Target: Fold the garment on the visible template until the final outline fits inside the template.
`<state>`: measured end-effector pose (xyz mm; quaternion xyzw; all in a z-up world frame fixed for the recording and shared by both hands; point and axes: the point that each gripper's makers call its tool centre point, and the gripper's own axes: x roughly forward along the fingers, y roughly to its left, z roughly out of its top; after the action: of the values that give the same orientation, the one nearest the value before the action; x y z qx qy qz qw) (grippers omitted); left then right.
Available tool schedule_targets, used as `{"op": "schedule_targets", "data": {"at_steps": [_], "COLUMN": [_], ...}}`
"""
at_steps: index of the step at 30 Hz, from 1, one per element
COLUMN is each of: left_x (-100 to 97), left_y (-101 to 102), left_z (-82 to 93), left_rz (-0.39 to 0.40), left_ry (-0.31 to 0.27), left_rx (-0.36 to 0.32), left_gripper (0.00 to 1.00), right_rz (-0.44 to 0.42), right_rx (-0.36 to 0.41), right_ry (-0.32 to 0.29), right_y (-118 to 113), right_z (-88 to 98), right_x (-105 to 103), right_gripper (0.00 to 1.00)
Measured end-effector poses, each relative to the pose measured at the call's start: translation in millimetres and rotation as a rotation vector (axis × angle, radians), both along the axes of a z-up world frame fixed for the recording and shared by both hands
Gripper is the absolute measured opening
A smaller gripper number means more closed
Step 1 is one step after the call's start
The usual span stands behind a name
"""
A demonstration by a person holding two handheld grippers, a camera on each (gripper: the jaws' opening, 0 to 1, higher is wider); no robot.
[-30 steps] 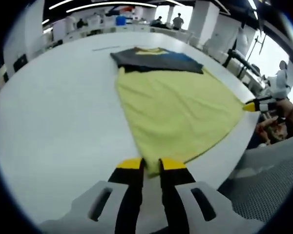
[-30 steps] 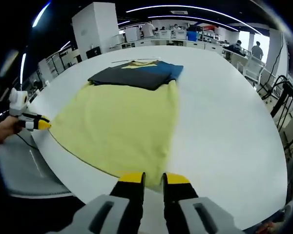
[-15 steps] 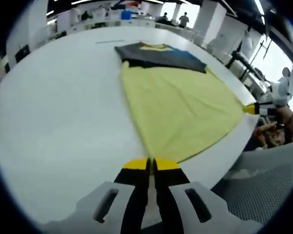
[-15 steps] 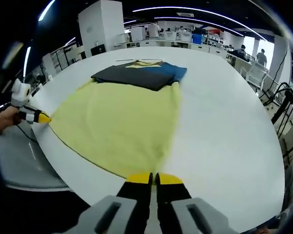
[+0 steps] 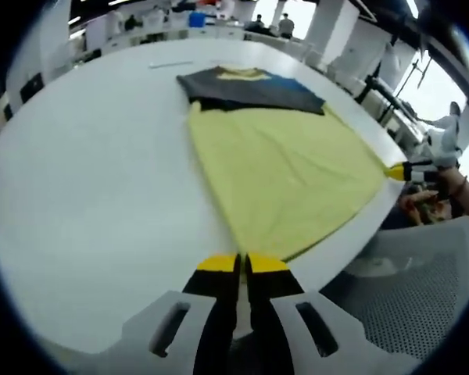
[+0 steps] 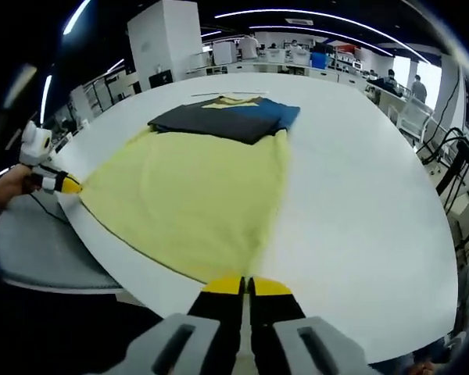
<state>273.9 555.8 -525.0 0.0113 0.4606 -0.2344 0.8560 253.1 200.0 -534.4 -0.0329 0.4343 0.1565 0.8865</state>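
A yellow garment [image 5: 285,172] lies spread on the white table [image 5: 86,180], its dark grey and blue upper part [image 5: 250,87] at the far end. My left gripper [image 5: 241,263] is shut on the near hem corner at the table's edge. In the left gripper view, the right gripper [image 5: 406,169] pinches the other hem corner at the right. In the right gripper view, the same garment [image 6: 191,195] stretches away from my right gripper [image 6: 246,286], which is shut on its hem corner. The left gripper [image 6: 62,184] holds the far-left corner there.
A grey mesh chair [image 5: 422,289] stands against the table's near edge, also seen as the chair [image 6: 31,250]. A thin line [image 5: 170,64] marks the table beyond the garment. Desks, pillars and people stand at the back of the room.
Both grippers' jaws, apart a second ago, have come together on the hem corners. Both have drawn back a little toward the table's edge.
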Motion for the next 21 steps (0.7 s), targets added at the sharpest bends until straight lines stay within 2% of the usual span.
{"op": "schedule_targets", "data": {"at_steps": [11,18,21], "left_x": [-23.4,-37.2,-39.8], "left_y": [5,3,4], "left_z": [-2.6,4.5,6.5], "left_rz": [-0.046,-0.102,-0.102], "left_ry": [0.041,0.039,0.037], "left_rx": [0.044,0.073,0.077], "left_gripper": [0.00,0.00,0.00], "right_rz": [0.008,-0.012,-0.021], "right_rx": [0.013,0.040,0.060], "right_ry": [0.027,0.038,0.045], "right_y": [5,4,5], "right_z": [1.0,5.4,7.5], "right_x": [-26,-36,-41], "right_gripper": [0.00,0.00,0.00]}}
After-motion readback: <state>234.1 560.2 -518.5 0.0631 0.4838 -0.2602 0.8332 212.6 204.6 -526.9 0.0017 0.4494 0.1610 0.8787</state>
